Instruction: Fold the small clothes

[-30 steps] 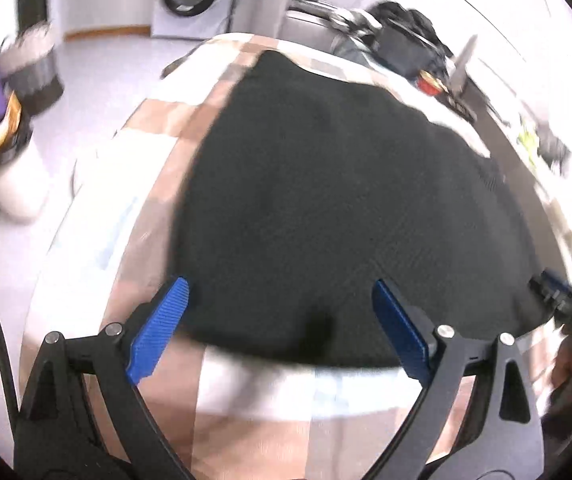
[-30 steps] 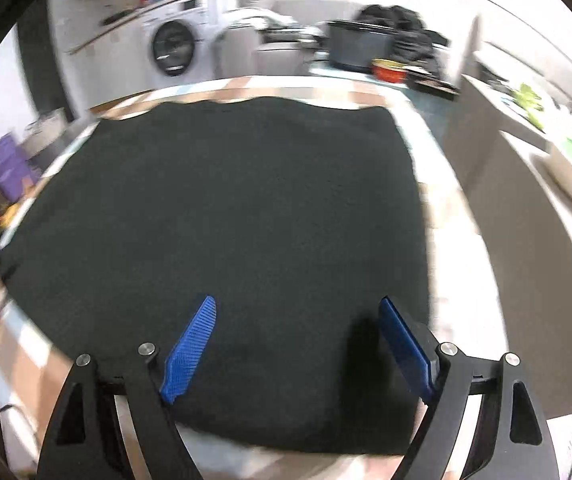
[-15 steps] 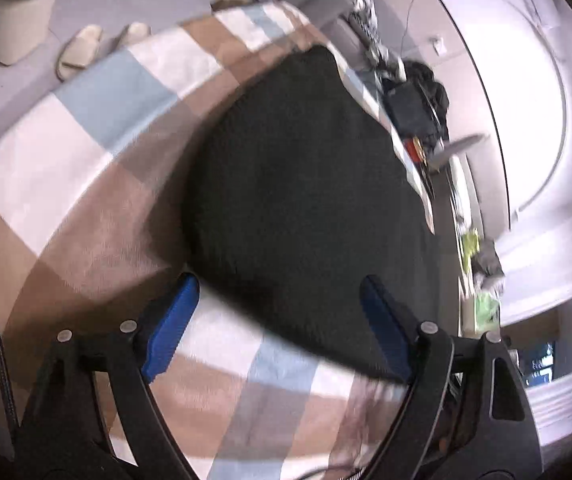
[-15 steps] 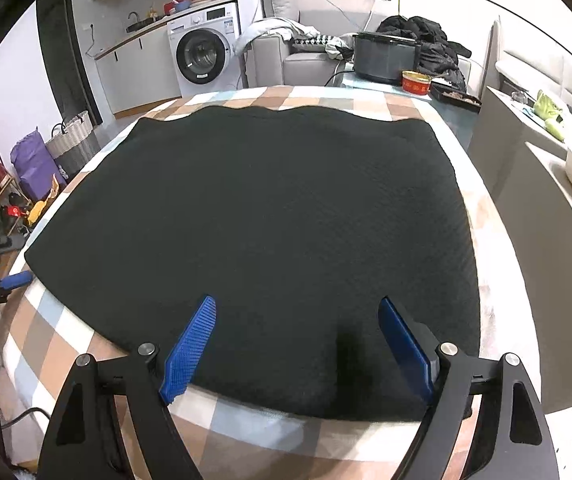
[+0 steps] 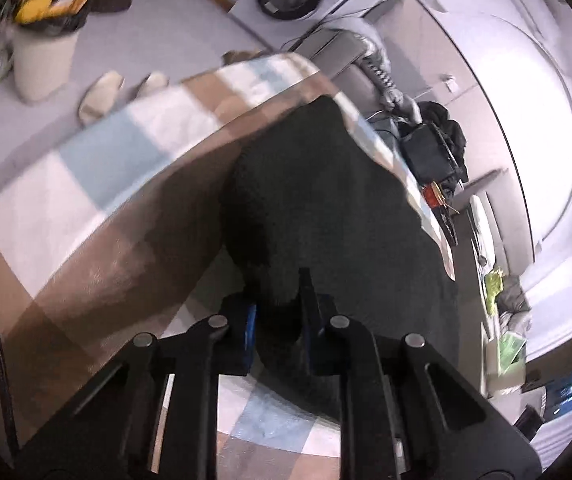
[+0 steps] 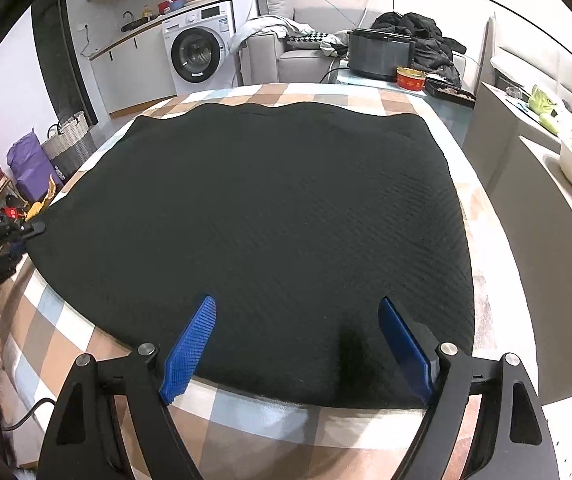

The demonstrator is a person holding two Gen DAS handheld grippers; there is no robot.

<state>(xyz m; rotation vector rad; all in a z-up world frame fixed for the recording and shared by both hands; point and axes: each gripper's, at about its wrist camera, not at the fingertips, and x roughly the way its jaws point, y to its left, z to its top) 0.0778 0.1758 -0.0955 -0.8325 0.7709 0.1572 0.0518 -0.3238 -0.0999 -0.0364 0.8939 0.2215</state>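
Black knit garment (image 6: pixel 270 236) spread flat across checked worktop (image 6: pixel 325 428), centre frame. Left gripper (image 5: pixel 276 320) fingers just closed, clamped on its lower-left corner. Right gripper (image 6: pixel 305 344) fingers apart over lower edge; best pinched there before lifting evenly.

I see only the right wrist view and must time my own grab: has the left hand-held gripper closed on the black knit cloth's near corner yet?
Observer: Yes. The left hand-held gripper has just been closing, and its blue pads now pinch the edge of the black knit cloth.
Operator: Anything near that side of the table?
Observer: A pair of pale slippers lies on the floor beside the checked tablecloth.
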